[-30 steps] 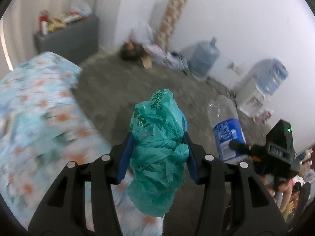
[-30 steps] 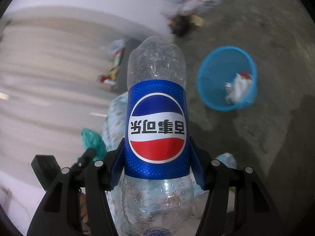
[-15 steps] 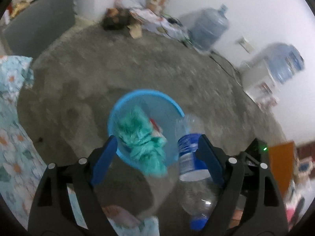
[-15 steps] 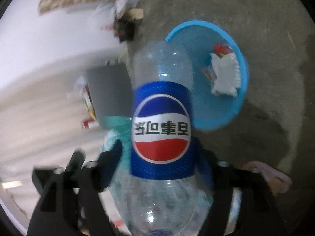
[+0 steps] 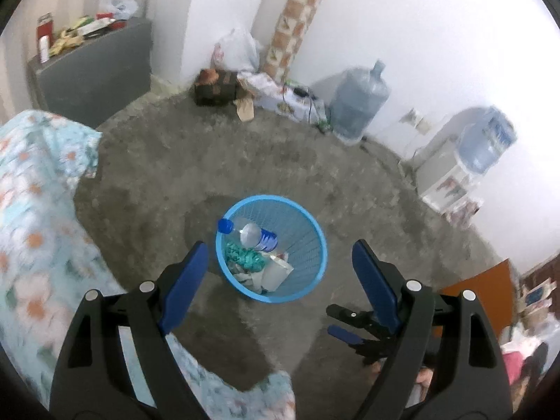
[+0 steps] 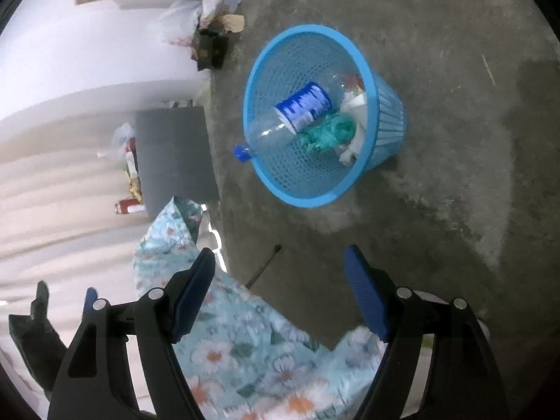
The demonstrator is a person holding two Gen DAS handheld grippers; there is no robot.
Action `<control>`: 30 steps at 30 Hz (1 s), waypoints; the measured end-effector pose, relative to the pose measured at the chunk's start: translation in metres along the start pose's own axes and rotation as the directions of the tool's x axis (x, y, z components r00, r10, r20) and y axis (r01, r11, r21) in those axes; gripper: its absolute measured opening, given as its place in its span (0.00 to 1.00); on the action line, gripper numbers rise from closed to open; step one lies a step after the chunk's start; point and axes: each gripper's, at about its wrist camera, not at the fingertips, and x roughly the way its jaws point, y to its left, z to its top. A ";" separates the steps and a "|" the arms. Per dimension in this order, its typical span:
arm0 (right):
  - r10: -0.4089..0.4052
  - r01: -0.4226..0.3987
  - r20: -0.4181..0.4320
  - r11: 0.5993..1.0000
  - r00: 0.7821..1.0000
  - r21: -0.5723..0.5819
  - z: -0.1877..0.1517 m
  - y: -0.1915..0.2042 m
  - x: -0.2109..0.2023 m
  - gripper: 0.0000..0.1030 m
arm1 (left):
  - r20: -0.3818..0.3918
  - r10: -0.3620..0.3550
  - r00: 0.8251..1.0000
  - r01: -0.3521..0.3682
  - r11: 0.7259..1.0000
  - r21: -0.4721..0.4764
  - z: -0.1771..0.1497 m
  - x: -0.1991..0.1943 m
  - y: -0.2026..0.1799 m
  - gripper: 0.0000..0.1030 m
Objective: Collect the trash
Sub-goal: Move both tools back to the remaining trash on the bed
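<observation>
The blue mesh basket point(image 5: 316, 241) stands on the grey floor point(image 5: 175, 161), beside the flowered bed point(image 5: 31, 231). In it lies a clear bottle point(image 6: 280, 122) with a blue label, its blue cap point(image 6: 241, 153) over the rim, and next to it a crumpled green bag point(image 6: 329, 131) on white paper scraps. A second ago each gripper held one of these. The left gripper point(image 5: 278, 266) and right gripper point(image 6: 280, 273) have just been opening; both now stand wide and empty.

left gripper point(image 5: 276, 266) jaws spread wide, empty, right gripper point(image 6: 280, 273) likewise
</observation>
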 end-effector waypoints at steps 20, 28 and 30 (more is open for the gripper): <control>-0.084 0.145 0.119 0.590 0.989 -0.794 -0.218 0.231 -0.055 0.89 | 0.223 0.319 0.921 -0.278 0.941 -0.195 -0.164 -0.270 0.060 0.91; -0.164 0.258 0.213 0.338 0.963 -0.905 -0.316 0.263 -0.023 0.93 | 0.214 0.388 0.896 -0.323 0.902 -0.287 -0.217 -0.321 0.095 0.91; -0.161 0.288 0.253 0.261 0.954 -0.921 -0.338 0.269 -0.017 0.93 | 0.219 0.410 0.885 -0.335 0.890 -0.309 -0.222 -0.331 0.103 0.91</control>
